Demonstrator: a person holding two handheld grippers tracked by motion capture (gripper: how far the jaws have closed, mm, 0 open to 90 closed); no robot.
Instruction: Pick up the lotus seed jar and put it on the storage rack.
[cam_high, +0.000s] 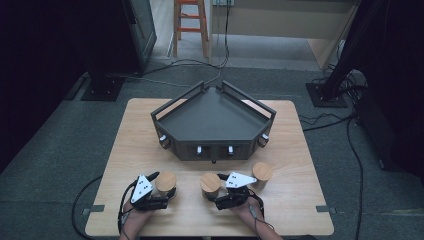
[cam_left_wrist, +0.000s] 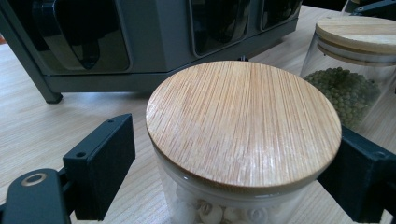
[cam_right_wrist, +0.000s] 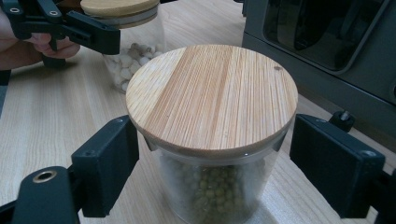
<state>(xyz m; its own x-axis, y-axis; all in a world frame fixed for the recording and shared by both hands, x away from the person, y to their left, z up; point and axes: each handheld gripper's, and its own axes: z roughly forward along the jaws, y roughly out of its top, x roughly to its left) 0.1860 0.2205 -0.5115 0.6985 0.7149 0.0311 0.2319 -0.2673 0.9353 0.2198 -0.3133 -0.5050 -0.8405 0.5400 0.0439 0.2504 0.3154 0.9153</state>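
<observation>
Three glass jars with round wooden lids stand in a row near the table's front edge. My left gripper (cam_high: 167, 191) is open around the left jar (cam_high: 165, 181), which holds white beans (cam_left_wrist: 219, 215); its left jaw stands clear of the glass, and the lid (cam_left_wrist: 243, 121) hides where the right jaw meets it. My right gripper (cam_high: 214, 190) is open around the middle jar (cam_high: 210, 183), filled with green beans (cam_right_wrist: 212, 186), with a gap at each jaw. The right gripper view also shows the left gripper (cam_right_wrist: 70, 28) at the white-bean jar (cam_right_wrist: 133, 56).
A dark, angular tray (cam_high: 215, 150) with raised rails and handles sits mid-table behind the jars, its front wall close in both gripper views (cam_left_wrist: 154, 42) (cam_right_wrist: 322, 60). A third lidded jar (cam_high: 262, 173) stands right of the right gripper. Cables trail across the floor around the table.
</observation>
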